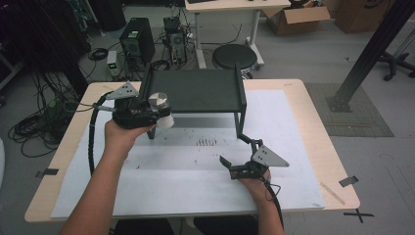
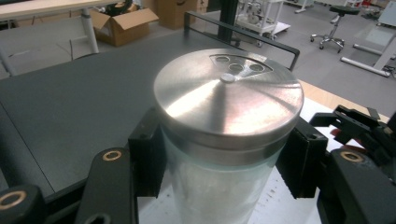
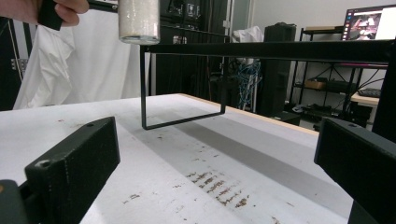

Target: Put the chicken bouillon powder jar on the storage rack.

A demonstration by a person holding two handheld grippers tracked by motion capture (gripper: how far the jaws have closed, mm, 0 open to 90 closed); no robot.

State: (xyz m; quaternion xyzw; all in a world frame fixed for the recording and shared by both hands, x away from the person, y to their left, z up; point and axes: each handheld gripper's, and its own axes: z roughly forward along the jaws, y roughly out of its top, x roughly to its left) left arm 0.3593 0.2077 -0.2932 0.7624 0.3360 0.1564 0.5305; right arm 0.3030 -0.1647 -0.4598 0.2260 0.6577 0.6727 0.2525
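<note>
A glass shaker (image 1: 160,108) with a silver perforated lid (image 2: 229,98) and pale contents is clamped between the jaws of my left gripper (image 1: 157,115), which is shut on it. It hangs in the air at the front left corner of the black raised shelf (image 1: 195,90), about level with the shelf top. From the right gripper view the shaker's frosted bottom (image 3: 138,21) shows at the upper left, beside the shelf's front bar (image 3: 266,49). My right gripper (image 1: 236,155) rests low on the white mat, jaws open with nothing between them.
The white mat (image 1: 186,166) covers the wooden table (image 1: 323,147), with dark crumbs (image 1: 205,142) in front of the shelf. The shelf's thin legs (image 1: 239,120) stand on the mat. A stool, boxes and computer gear sit on the floor beyond.
</note>
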